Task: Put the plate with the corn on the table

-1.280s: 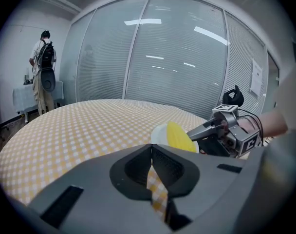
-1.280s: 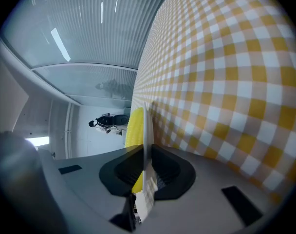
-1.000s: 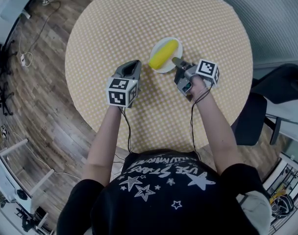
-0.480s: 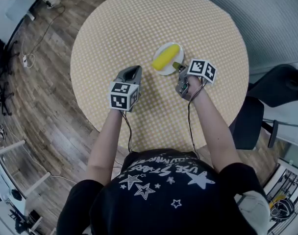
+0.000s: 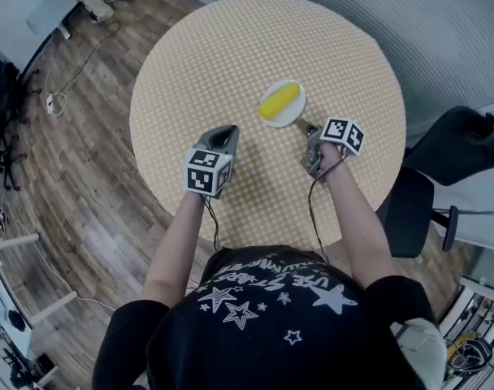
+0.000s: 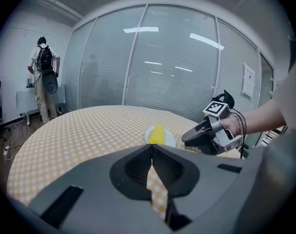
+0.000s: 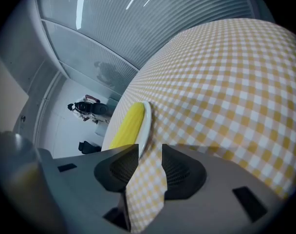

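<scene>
Status: plate [image 5: 296,118] w/ corn [image 5: 280,101] sits flat on table [image 5: 223,55], placement looks done; R gripper [image 5: 308,127] jaws spread, empty, just beside rim; L gripper [image 5: 228,132] pressed together, empty, nearby; only pull-back left.

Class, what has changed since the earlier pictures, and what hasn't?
The right gripper has drawn back from the plate rim toward the person, jaws apart and empty. Plate and corn stay on the table; the left gripper stays shut nearby.
</scene>
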A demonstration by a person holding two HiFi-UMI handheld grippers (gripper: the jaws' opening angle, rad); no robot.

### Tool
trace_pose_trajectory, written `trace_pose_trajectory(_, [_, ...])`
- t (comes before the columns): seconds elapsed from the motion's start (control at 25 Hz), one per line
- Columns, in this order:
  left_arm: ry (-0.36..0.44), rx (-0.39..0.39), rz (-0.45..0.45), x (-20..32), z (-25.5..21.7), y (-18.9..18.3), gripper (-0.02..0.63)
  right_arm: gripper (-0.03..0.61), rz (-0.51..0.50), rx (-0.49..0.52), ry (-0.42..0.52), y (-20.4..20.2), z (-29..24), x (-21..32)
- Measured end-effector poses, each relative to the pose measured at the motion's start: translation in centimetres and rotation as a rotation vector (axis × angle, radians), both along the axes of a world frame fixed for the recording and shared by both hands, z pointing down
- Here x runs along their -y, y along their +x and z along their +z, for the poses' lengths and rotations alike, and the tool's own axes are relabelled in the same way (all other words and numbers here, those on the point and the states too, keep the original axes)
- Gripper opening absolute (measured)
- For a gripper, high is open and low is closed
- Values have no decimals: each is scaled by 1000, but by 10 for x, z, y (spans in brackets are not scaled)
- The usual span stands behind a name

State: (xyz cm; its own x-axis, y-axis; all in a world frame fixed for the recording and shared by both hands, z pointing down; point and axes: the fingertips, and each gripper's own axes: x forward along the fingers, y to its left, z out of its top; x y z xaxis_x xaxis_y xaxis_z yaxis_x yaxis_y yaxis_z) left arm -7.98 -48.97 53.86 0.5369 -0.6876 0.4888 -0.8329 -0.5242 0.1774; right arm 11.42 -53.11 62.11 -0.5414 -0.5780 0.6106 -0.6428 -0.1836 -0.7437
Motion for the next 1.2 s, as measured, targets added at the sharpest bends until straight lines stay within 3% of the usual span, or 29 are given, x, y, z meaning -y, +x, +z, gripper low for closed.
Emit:
trace_pose_trajectory(0.2, [35, -30, -15, -20, -19, -6, 8, 133, 25, -7, 205, -1, -60, -32])
trace_pose_trajectory(0.4, [99, -47, 18, -35, -46, 1, 8, 133, 12, -112, 395, -6, -118, -61])
trace_pose_trajectory(0.6, [155, -59, 72, -68, -73, 7, 9, 132, -92, -273, 558, -16, -158, -93])
trace_pose_trajectory(0.8, [228, -61, 142, -111, -98, 6, 9, 130, -123, -333, 674, -24, -176, -139])
trace_pose_trajectory(0.92, [246, -66, 180, -138, -101, 2, 9, 116, -96, -255, 735, -32, -180, -173])
trace_pose_trajectory(1.04, [229, -84, 222, -163, -96, -1, 9, 92, -50, -189, 743, -32, -180, -210])
trace_pose_trajectory(1.2, [188, -89, 252, -190, -76, -10, 8, 77, -72, -245, 713, -38, -163, -248])
